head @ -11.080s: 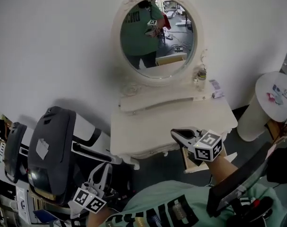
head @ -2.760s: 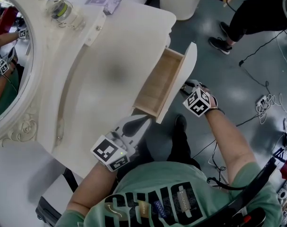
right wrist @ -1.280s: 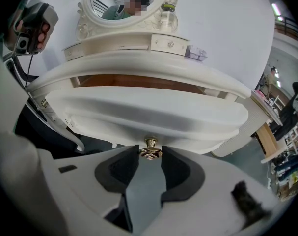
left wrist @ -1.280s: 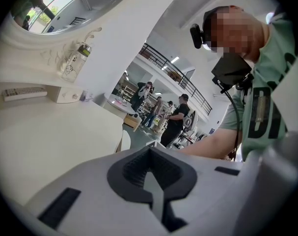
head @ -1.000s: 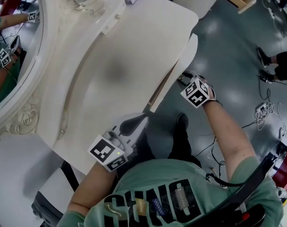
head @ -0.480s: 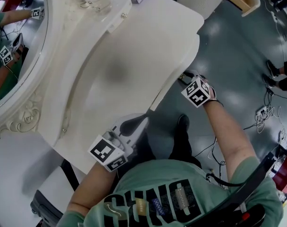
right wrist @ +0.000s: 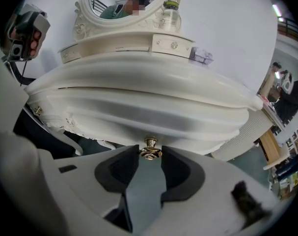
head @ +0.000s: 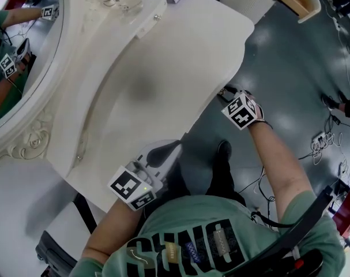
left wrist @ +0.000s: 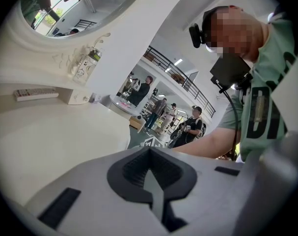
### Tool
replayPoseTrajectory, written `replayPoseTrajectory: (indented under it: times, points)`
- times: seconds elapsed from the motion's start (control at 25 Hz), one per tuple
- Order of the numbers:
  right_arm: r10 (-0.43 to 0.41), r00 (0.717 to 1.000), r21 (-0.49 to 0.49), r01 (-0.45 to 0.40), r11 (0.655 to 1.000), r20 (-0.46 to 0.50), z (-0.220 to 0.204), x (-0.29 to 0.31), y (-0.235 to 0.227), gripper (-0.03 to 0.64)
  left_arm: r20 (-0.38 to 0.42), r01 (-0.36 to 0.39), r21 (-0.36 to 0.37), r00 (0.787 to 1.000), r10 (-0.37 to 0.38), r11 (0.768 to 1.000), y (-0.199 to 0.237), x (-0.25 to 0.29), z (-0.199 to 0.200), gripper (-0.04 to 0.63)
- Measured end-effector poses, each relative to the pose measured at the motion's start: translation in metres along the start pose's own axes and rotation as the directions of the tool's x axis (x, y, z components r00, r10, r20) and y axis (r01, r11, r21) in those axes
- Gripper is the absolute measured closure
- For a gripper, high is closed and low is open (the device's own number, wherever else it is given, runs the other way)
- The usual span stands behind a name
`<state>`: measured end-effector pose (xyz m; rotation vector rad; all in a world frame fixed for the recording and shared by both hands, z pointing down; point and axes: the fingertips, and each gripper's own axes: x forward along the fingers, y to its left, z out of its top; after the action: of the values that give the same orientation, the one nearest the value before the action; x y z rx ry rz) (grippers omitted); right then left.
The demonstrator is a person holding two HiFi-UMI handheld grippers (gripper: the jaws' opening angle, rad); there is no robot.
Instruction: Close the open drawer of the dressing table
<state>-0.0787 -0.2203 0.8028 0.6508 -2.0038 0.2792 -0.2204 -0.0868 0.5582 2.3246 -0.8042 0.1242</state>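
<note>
Right gripper (right wrist: 149, 157) is pinching the brass knob (right wrist: 150, 150) to steer the drawer (right wrist: 139, 113), which is sitting flush in the dressing table (head: 180, 62) and looks closed. Left gripper (left wrist: 149, 154) is idling by the tabletop edge, jaws together and empty.

The dressing table (head: 180, 56) has a smooth, cream-painted top with a soft sheen. Its drawer (right wrist: 139, 107) has a moulded, semi-gloss front. The knob (right wrist: 150, 150) is shiny, brass-coloured metal. The mirror (head: 16, 45) is glass, set in a carved, painted frame (head: 30, 146). The right gripper (right wrist: 149, 157) has a matt grey plastic body, and its pads (right wrist: 117, 173) look dark, ribbed and rubbery. The floor (head: 290, 62) is dark grey and glossy. The shirt (head: 238, 224) is green cloth with printed letters.
</note>
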Motion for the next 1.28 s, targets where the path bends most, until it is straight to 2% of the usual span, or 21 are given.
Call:
replayPoseTrajectory:
  times: [0.72, 1.28]
  points:
    - [0.002, 1.0, -0.001, -0.002, 1.0, 0.014, 0.025, 0.014, 0.0, 0.469, 0.019, -0.015, -0.017, 1.0, 0.016, 1.0, 0.009, -0.012, -0.001, 0.595]
    - [0.013, 1.0, -0.014, -0.012, 1.0, 0.013, 0.028, 0.017, 0.0, 0.469, 0.035, -0.017, -0.031, 0.999, 0.018, 0.999, 0.016, -0.014, 0.003, 0.595]
